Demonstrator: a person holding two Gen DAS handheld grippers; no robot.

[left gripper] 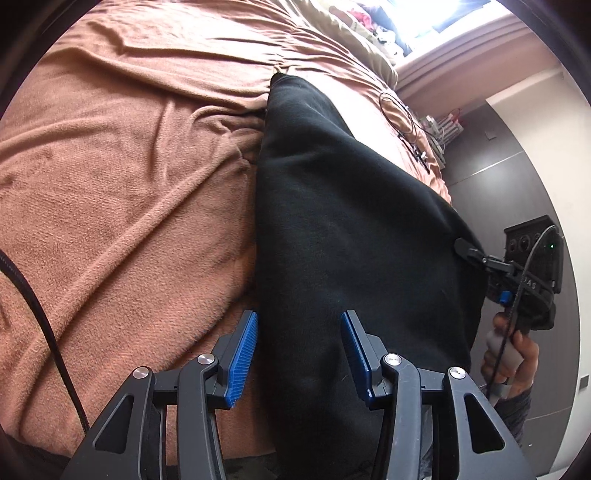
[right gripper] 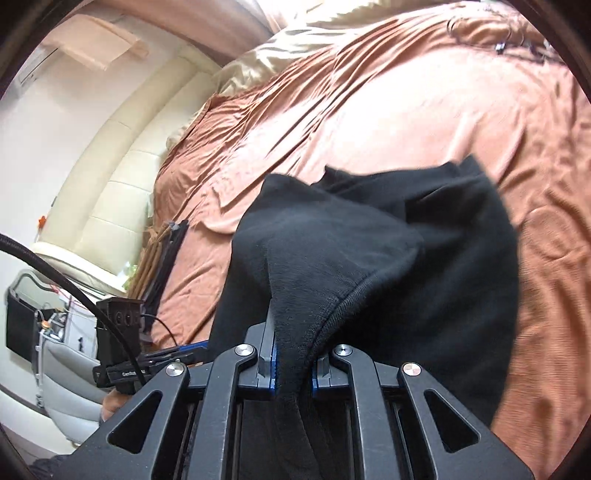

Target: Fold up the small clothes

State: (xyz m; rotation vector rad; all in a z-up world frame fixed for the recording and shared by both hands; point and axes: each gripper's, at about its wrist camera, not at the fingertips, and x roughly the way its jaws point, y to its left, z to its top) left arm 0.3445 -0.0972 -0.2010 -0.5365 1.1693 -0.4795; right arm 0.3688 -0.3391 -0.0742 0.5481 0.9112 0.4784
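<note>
A black garment (left gripper: 351, 221) lies lengthwise on the brown blanket (left gripper: 129, 184). My left gripper (left gripper: 299, 350) stands open over its near end. One blue pad (left gripper: 243, 350) sits at the cloth's left edge and the other pad rests over the cloth, neither pressing on it. In the right wrist view my right gripper (right gripper: 293, 365) is shut on a hemmed corner of the black garment (right gripper: 406, 277), which rises in a peak from the blanket (right gripper: 406, 110). The left wrist view shows that right gripper (left gripper: 466, 249) pinching the garment's right edge, with a hand (left gripper: 513, 350) on its handle.
A thin black wire (left gripper: 402, 122) lies on the far right of the bed. Beige bedding (left gripper: 354, 33) is piled at the far end. A cream padded headboard (right gripper: 122, 177) and grey floor (left gripper: 517, 177) border the bed. A thick black cable (left gripper: 40, 314) hangs at left.
</note>
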